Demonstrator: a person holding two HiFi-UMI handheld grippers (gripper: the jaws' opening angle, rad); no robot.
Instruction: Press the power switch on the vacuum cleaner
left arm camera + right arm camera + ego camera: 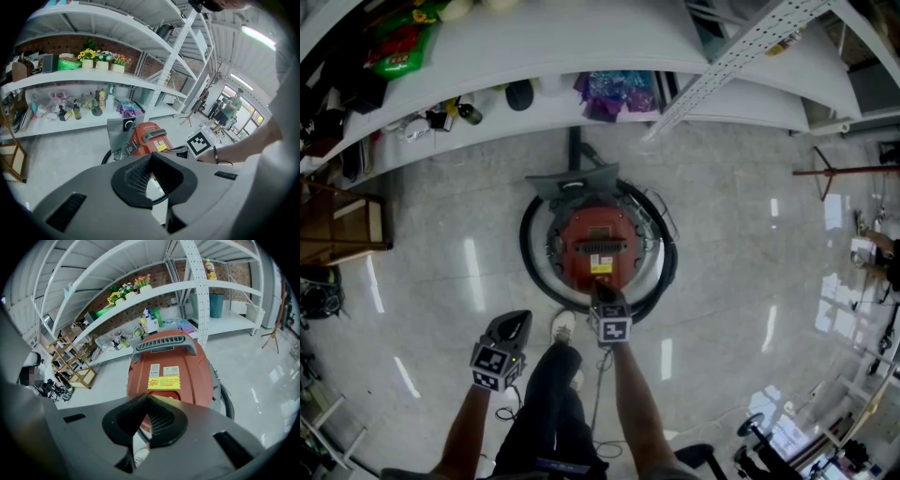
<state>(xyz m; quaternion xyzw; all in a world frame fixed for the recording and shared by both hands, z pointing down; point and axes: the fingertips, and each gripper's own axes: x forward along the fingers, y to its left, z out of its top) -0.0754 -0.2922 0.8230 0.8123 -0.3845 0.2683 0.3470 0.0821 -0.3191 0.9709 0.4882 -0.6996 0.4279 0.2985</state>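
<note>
**No wording can be read; only stickers and coded markers are seen.**
On the domed red plastic vacuum cleaner, a yellow sticker with a red star is found below two small white labels, but their print is too small to be read. A black-and-white square marker is carried on the cube of the right gripper, and another on that of the left gripper.
</note>
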